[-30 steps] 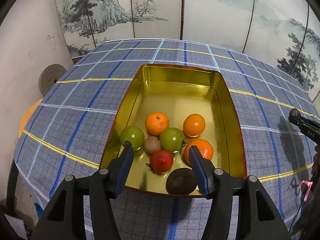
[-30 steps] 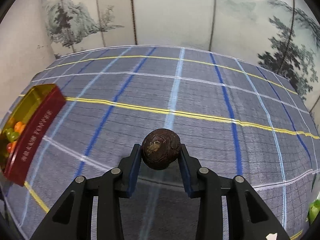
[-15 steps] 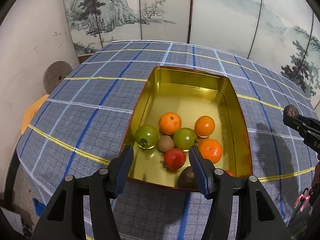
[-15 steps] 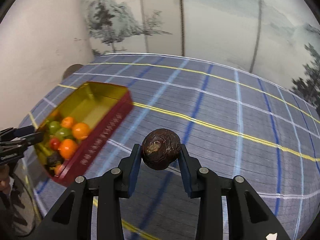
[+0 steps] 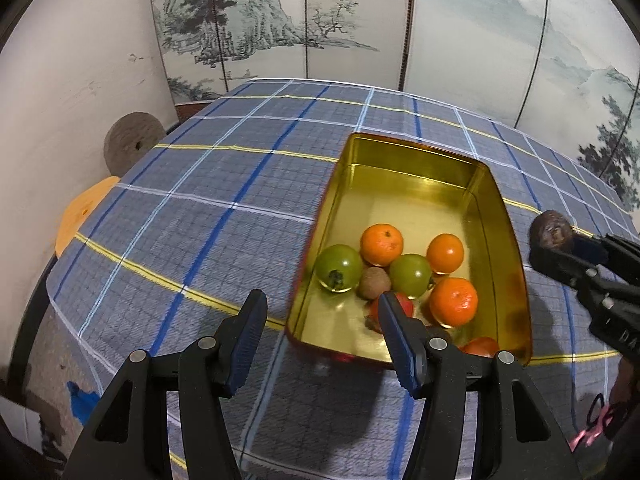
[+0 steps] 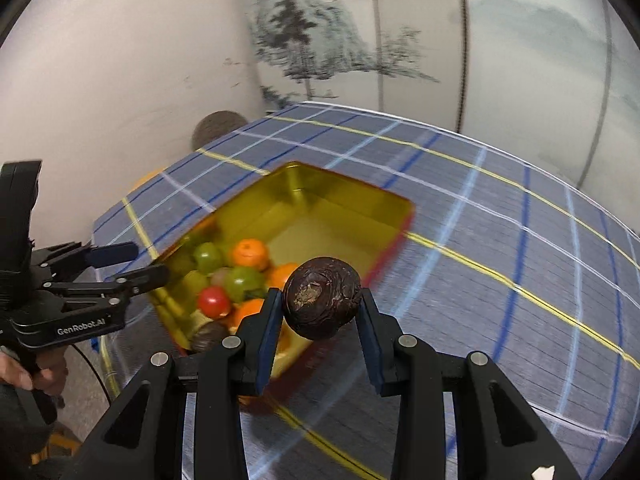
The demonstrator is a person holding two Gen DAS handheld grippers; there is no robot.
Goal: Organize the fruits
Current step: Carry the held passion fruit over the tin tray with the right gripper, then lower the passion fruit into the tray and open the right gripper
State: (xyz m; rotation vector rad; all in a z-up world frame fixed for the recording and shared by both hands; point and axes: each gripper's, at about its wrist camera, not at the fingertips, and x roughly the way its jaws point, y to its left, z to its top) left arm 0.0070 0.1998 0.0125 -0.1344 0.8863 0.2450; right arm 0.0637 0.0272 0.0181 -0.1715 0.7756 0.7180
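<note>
Right wrist view: the right gripper [image 6: 320,316] clenches a dark wrinkled fruit [image 6: 322,297] at lower centre, just right of the gold tin [image 6: 352,194]. Left wrist view alone shows the left gripper [image 5: 322,326] parted and empty at the tin's near left corner, and a brown fruit [image 5: 374,283] among the oranges.

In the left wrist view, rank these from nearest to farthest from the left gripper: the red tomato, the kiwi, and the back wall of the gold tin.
From the left gripper:
1. Red tomato, right behind the right finger, at the near end of the gold tin.
2. Kiwi, just beyond it, among the green tomatoes.
3. Back wall, at the tin's far end.
</note>
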